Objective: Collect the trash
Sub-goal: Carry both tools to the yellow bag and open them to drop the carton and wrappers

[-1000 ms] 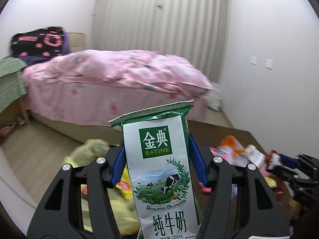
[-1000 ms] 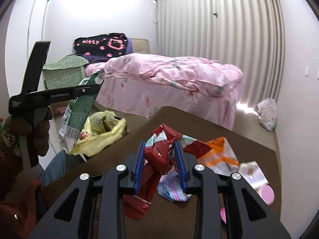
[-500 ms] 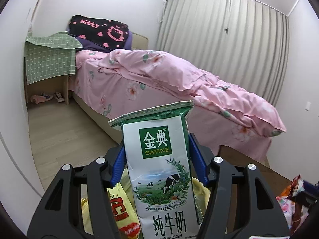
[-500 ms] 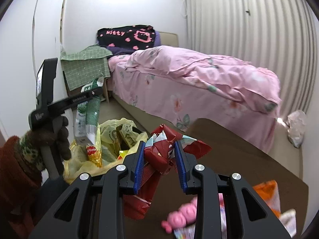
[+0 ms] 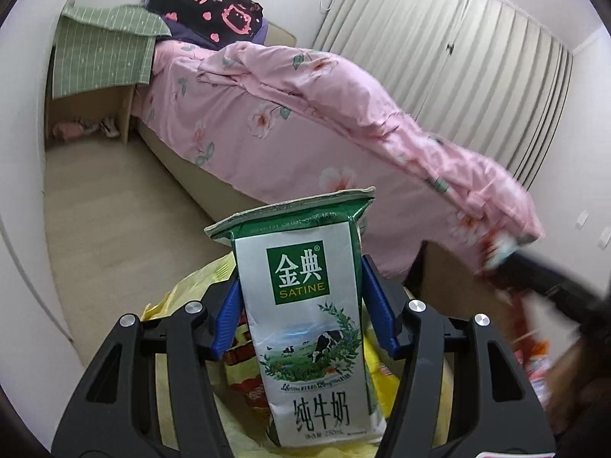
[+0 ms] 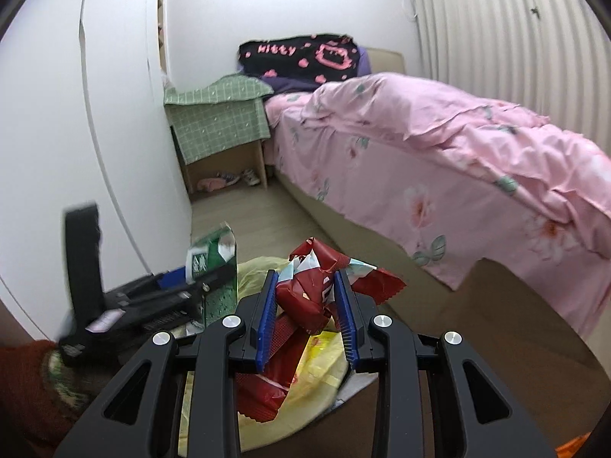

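Left claw (image 5: 299,318) clamps my milk carton (image 5: 313,320), right claw (image 6: 305,315) grips a red wrapper (image 6: 305,297); next I release both over the yellow bag (image 6: 317,378).

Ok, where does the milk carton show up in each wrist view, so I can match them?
Left wrist view: milk carton fills lower centre, upright between the left gripper pads, over the yellow bag.
Right wrist view: milk carton at lower left, seen edge-on in the left gripper, beside the right gripper holding a red wrapper.
Shared landmark: black Kitty pillow.
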